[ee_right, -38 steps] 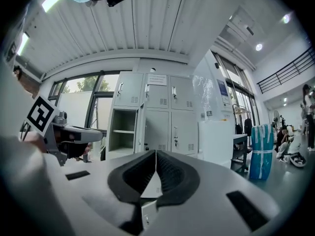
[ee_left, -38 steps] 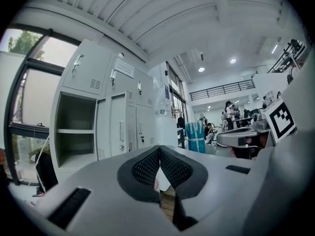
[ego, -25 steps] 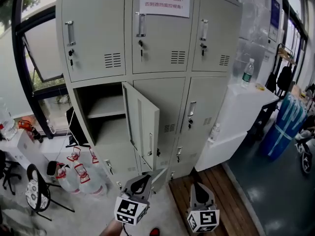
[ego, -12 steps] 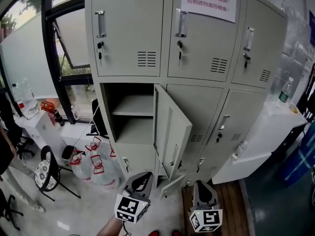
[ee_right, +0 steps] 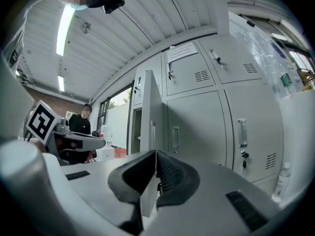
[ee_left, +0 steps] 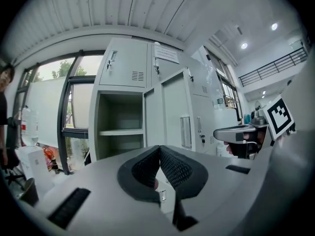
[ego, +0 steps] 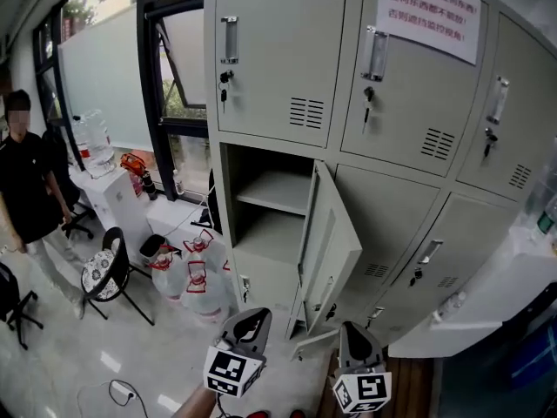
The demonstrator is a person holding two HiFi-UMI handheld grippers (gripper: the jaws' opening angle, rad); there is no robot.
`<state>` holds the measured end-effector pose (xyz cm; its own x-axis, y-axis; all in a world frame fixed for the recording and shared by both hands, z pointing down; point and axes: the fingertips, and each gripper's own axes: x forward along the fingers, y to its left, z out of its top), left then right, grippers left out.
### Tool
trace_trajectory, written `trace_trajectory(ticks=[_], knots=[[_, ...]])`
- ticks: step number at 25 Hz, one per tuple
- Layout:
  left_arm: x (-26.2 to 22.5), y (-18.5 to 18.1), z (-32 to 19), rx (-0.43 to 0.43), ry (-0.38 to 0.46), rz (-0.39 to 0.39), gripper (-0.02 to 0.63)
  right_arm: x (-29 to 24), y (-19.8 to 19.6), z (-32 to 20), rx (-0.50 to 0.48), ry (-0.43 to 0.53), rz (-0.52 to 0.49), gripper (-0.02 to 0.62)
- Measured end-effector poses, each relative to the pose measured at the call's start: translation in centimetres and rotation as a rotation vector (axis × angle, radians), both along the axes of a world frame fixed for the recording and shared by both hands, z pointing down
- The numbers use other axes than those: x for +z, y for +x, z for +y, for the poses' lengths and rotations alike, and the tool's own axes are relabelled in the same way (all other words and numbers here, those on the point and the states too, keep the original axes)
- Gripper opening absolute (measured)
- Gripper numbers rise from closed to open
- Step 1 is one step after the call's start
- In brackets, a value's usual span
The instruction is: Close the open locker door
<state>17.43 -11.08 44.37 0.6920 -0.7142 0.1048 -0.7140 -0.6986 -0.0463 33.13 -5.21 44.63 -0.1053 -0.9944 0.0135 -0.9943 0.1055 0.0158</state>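
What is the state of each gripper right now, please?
Left gripper: closed, holding nothing.
Right gripper: closed, holding nothing.

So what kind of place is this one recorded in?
Probably a locker corner in an office or workshop: a bank of grey metal lockers with one door open, big water jugs standing beside it, and a tall window behind.
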Motion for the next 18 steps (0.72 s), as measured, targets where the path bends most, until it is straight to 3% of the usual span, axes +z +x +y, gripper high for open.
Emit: trace_trajectory(ticks=[13, 18], knots=[[0.4, -1.3, 1.7, -0.258, 0.005, -0.02, 0.021, 0.3, -1.0, -2.7, -0.321, 0.015, -0.036, 0.021], [0.4, -1.8, 2.3, -0.321, 0.005, -0.022, 0.021, 0.6, -2.1, -3.5, -0.447, -0.009, -0.051, 0.177]])
